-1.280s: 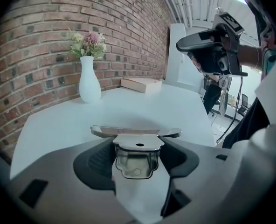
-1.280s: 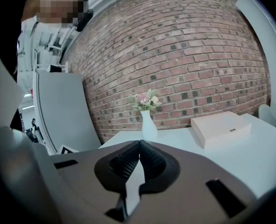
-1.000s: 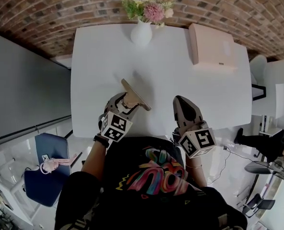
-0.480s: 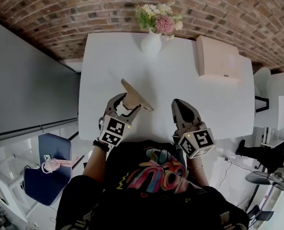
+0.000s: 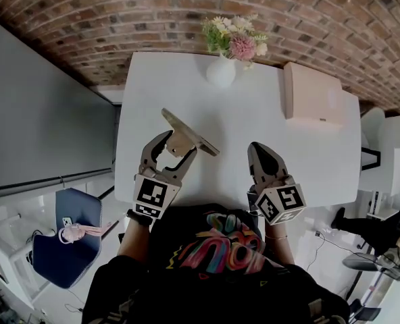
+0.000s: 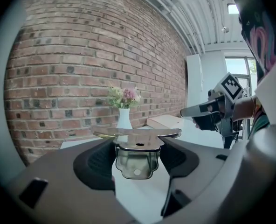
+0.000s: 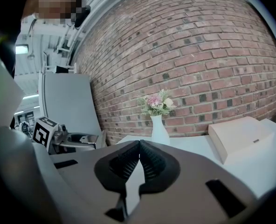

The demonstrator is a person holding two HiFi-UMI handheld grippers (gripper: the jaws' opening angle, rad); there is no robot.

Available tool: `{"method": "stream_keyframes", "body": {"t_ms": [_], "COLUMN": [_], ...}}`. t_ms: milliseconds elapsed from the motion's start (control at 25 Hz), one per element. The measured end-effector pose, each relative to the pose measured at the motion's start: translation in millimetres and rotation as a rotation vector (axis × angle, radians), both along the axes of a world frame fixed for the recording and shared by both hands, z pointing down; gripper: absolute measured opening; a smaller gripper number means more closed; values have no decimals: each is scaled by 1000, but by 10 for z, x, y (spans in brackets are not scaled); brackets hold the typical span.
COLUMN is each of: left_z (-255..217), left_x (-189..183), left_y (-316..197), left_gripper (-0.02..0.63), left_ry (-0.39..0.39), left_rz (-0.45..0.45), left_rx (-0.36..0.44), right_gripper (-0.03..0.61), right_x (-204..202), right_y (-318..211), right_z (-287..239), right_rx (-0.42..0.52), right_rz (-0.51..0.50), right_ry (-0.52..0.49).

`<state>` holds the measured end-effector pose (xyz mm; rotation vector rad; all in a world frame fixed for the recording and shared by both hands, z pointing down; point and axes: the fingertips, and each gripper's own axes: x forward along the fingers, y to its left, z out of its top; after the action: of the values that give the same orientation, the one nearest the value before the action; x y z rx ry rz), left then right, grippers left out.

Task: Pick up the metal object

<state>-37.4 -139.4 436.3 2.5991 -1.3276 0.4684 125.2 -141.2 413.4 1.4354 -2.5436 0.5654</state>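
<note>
The metal object [image 5: 186, 135] is a flat tan plate with a folded bracket under it. My left gripper [image 5: 175, 142] is shut on that bracket and holds the piece above the white table [image 5: 267, 123]. In the left gripper view the bracket [image 6: 137, 158] sits between the two jaws, with the plate lying across their tips. My right gripper [image 5: 257, 149] hovers over the table's near edge, shut with nothing in it. In the right gripper view the ribbed pads [image 7: 147, 160] of my right gripper [image 7: 139, 144] meet at their tips.
A white vase [image 5: 221, 71] with pink and white flowers [image 5: 238, 39] stands at the table's far edge, against a brick wall. A pale closed box [image 5: 313, 94] lies at the far right. A blue chair [image 5: 59, 241] stands at the lower left.
My left gripper has drawn back a little toward me with the metal object held in it. The right gripper has stayed near the table's edge. The head view has shifted slightly.
</note>
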Motion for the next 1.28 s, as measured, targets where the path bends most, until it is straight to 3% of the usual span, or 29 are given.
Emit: {"method": "stream_keyframes", "body": {"t_ms": [280,640,1280], "left_z": [-291,-376,-491], "left_x": [-190,-287,-253], "left_y": [-53,31,171], "left_gripper": [296,296,296], "left_ry": [29,118,135], "left_rz": [-81,-166,-171], "left_rx": [83,83,114], "right_gripper": [19,18,18], "right_x": [52,143,184], "right_y": [-77,-54,125], "right_z": [-6,-46,-70], "right_rx": [0,6,21], "right_rz": [12,26,7], "right_ry": [-3,-6,17]}}
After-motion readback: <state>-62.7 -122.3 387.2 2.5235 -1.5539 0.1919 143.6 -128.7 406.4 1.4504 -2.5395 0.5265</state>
